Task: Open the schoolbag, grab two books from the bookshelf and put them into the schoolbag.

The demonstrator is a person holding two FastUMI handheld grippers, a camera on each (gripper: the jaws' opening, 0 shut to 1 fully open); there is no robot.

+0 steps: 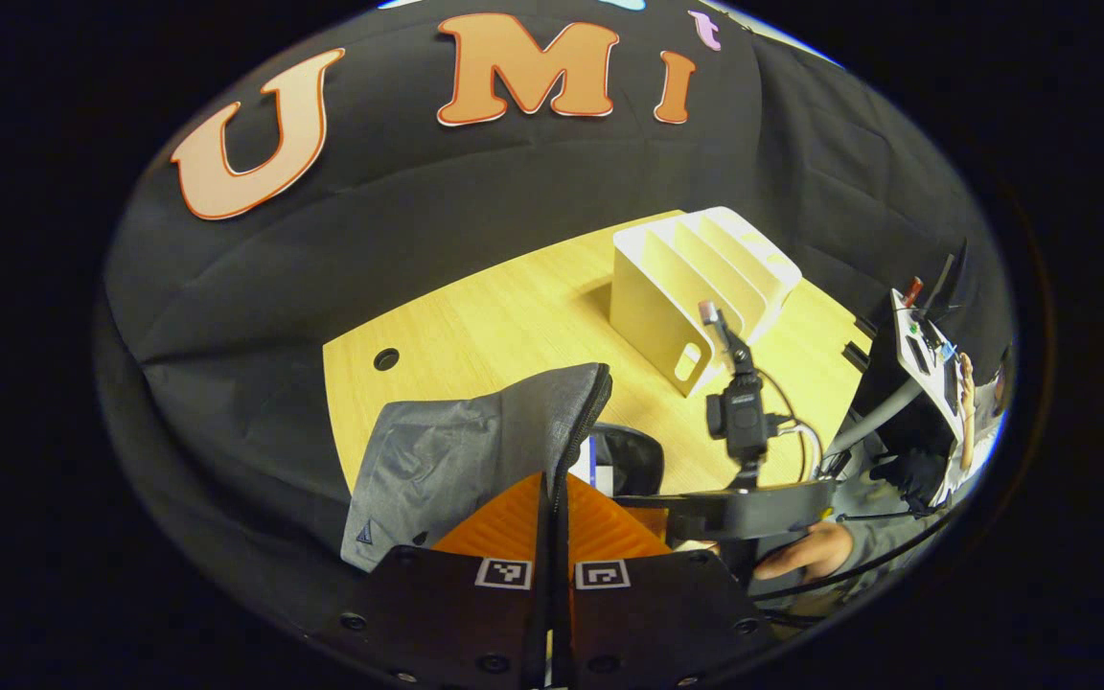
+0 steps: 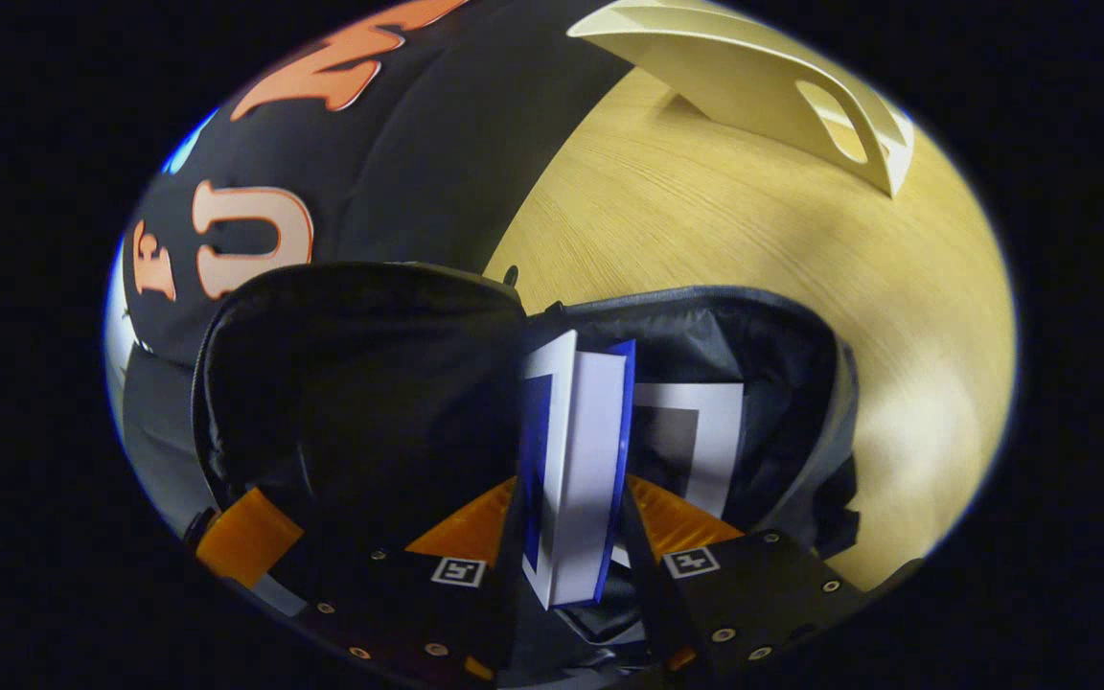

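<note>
A grey schoolbag (image 1: 461,450) stands open near the front edge of a light wooden table (image 1: 504,316), its flap raised against the dark lining. In the right gripper view, the right gripper (image 2: 571,561) has its fingers pressed on either side of a blue-and-white book (image 2: 576,460), which stands upright in the mouth of the bag; a second book (image 2: 696,441) already sits inside, just behind it. In the left gripper view, the left gripper (image 1: 550,537) has its fingers closed together on what appears to be the edge of the bag's flap. A white bookshelf (image 1: 696,287) stands toward the table's far right corner, well apart from the bag.
</note>
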